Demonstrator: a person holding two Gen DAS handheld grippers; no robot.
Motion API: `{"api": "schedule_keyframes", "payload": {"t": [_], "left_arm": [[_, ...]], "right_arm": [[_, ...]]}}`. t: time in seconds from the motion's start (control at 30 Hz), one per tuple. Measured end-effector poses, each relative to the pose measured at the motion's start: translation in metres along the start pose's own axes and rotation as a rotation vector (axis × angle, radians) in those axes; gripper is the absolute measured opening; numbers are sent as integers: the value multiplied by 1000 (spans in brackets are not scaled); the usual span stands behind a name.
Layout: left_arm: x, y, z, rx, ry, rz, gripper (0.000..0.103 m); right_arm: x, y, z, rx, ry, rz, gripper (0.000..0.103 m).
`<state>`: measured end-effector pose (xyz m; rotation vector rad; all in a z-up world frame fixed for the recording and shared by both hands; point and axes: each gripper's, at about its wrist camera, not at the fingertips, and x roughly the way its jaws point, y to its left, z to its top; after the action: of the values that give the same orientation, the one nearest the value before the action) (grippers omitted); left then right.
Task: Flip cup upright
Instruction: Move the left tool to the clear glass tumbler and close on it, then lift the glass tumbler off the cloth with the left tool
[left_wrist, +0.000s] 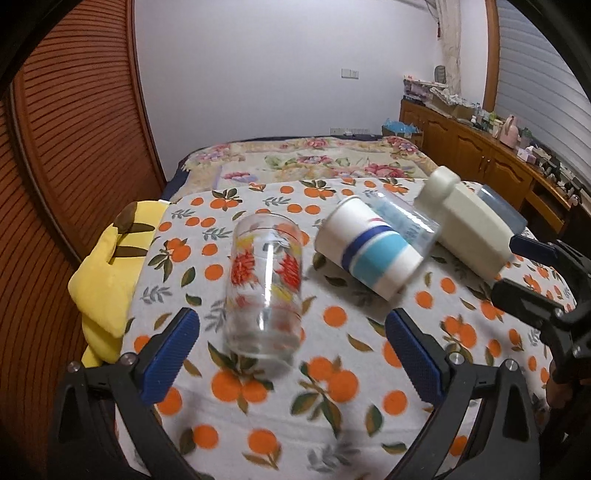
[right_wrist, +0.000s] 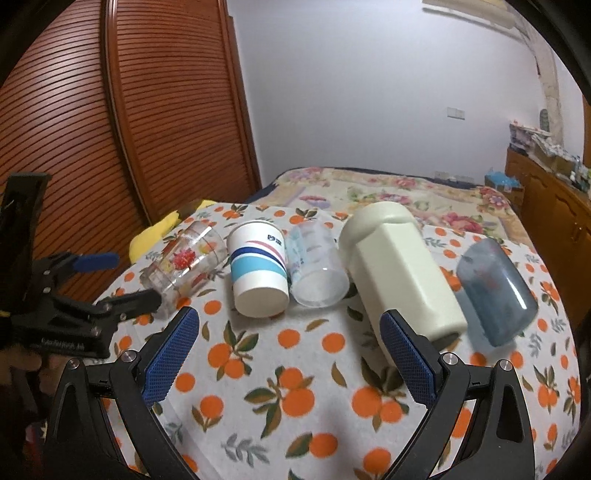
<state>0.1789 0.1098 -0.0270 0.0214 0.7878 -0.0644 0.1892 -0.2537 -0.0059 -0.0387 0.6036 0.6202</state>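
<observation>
Several cups lie on their sides on the orange-print cloth (left_wrist: 332, 424). A clear glass with red flowers (left_wrist: 264, 284) lies just ahead of my open left gripper (left_wrist: 291, 354); it shows at the left in the right wrist view (right_wrist: 184, 262). Beside it lie a white paper cup with blue stripes (left_wrist: 369, 245) (right_wrist: 258, 269), a clear plastic cup (right_wrist: 317, 266), a cream cup (right_wrist: 402, 273) (left_wrist: 469, 229) and a blue-grey cup (right_wrist: 495, 291). My right gripper (right_wrist: 291, 354) is open and empty, short of the paper and cream cups.
A yellow plush toy (left_wrist: 110, 266) lies at the table's left edge. A brown louvred door (left_wrist: 74, 129) stands at the left. A bed with a floral cover (left_wrist: 306, 158) is behind the table. Wooden cabinets (left_wrist: 480, 147) line the right wall.
</observation>
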Motion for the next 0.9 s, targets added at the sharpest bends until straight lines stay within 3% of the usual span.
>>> {"api": "schedule_keyframes", "payload": {"t": [0.2, 0.53, 0.67, 0.73, 0.9], "left_arm": [[27, 11, 11, -16, 76, -31, 86], [60, 24, 27, -45, 170, -36, 75], [67, 24, 26, -45, 195, -37, 73], [68, 22, 26, -36, 200, -24, 60], [65, 22, 24, -32, 196, -22, 60]], "right_arm": [[16, 0, 3, -7, 30, 22, 100], [23, -2, 5, -10, 40, 36, 100], [23, -3, 4, -2, 44, 40, 100], [21, -4, 3, -1, 44, 39, 100], [15, -7, 1, 9, 40, 30, 100]]}}
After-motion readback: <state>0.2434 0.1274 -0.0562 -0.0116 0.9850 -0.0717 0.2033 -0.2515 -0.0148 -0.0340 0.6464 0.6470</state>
